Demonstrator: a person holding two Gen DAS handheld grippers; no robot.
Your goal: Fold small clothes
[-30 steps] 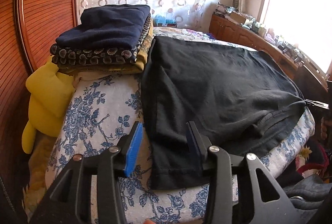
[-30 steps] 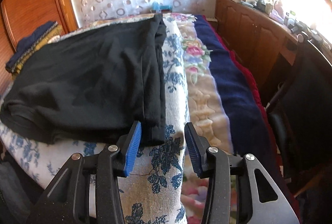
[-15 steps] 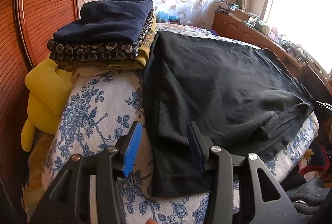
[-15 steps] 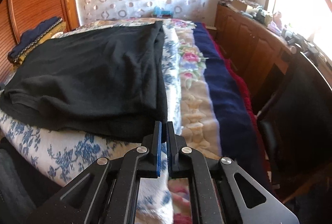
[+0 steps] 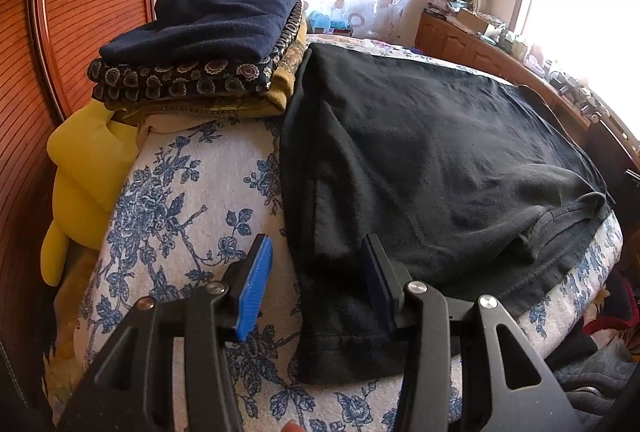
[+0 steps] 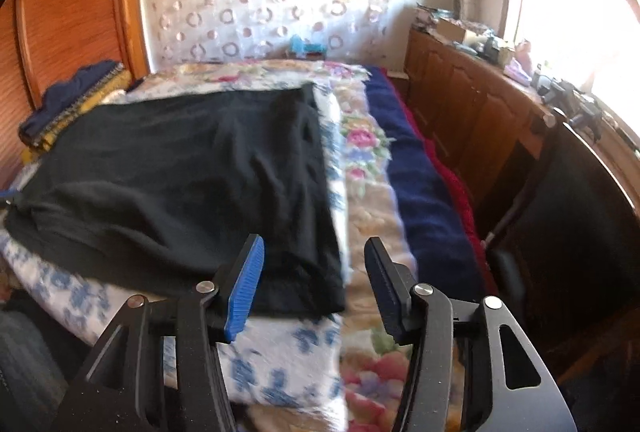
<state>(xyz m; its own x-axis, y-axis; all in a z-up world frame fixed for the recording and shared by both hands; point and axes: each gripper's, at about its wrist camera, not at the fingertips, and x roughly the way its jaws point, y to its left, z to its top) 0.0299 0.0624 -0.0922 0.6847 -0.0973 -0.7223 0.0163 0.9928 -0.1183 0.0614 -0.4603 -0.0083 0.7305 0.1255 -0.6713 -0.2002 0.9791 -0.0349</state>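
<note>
A black garment (image 5: 420,159) lies spread flat on the blue-flowered bed cover (image 5: 180,207); its near hem hangs toward me. My left gripper (image 5: 316,284) stands open over the garment's near left corner, jaws apart, nothing pinched. In the right wrist view the same black garment (image 6: 192,183) lies left of centre. My right gripper (image 6: 314,284) hovers above its near right corner, jaws opening, with nothing gripped between the pads.
A stack of folded clothes (image 5: 208,43) sits at the bed's far left by the wooden headboard (image 5: 80,11). A yellow plush (image 5: 84,171) hangs beside it. A navy blanket (image 6: 424,191), a wooden cabinet (image 6: 472,99) and a dark chair (image 6: 580,216) lie to the right.
The right gripper shut half a second ago and now stands open again, raised a little above the garment's corner. The left gripper has barely shifted and stays open.
</note>
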